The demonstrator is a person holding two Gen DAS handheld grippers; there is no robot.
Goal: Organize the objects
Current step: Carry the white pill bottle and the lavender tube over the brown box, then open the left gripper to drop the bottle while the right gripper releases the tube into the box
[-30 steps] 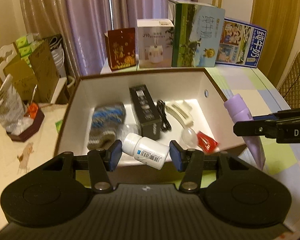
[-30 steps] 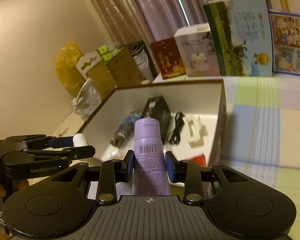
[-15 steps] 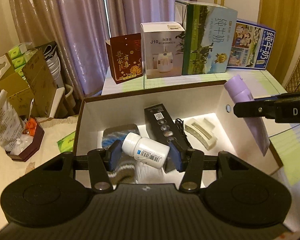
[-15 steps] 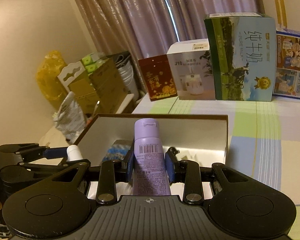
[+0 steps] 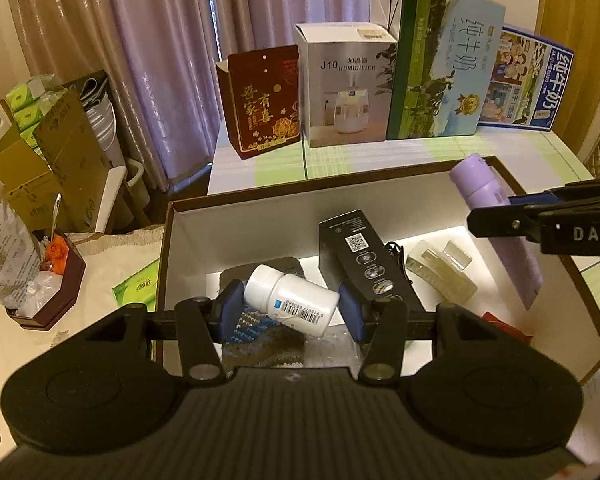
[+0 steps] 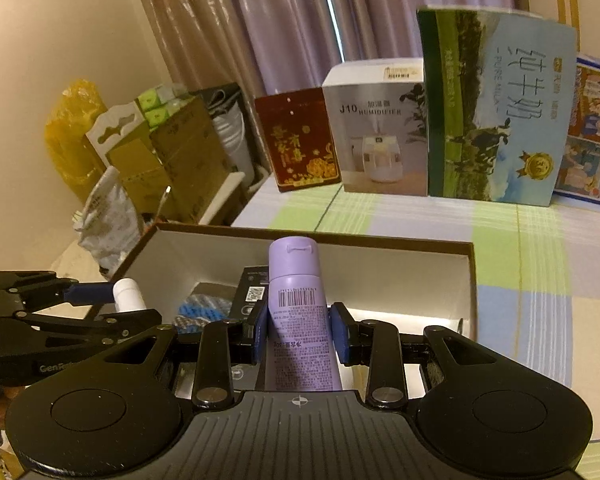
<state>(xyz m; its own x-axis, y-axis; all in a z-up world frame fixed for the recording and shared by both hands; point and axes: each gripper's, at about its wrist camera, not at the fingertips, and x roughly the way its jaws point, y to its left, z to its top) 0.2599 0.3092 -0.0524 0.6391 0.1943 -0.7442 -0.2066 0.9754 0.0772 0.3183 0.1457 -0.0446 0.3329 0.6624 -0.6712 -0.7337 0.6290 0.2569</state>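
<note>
My left gripper (image 5: 291, 309) is shut on a white pill bottle (image 5: 296, 298), held sideways above the open brown box (image 5: 260, 216) with white inner walls. The right gripper (image 6: 300, 330) is shut on a purple tube (image 6: 298, 312), cap pointing away, over the same box (image 6: 380, 268). Seen from the left wrist, the purple tube (image 5: 496, 224) hangs over the box's right side in the right gripper (image 5: 512, 212). From the right wrist, the left gripper (image 6: 100, 300) and the bottle's cap (image 6: 128, 294) show at the left. Inside lie a black carton (image 5: 364, 264), a knitted blue-grey cloth (image 5: 260, 328), a clear hair clip (image 5: 440, 272), a black cable and a red packet.
Cartons stand in a row on the checked tablecloth behind the box: a dark red one (image 5: 266, 100), a white humidifier box (image 5: 346, 84) and two milk cartons (image 5: 440, 64). Cardboard boxes, bags and a small tray of clutter (image 5: 40, 280) crowd the left side.
Both grippers have moved forward with their loads, from the box's near edge to above its inside. The box now appears closer and lower in both views. The grips are unchanged.
</note>
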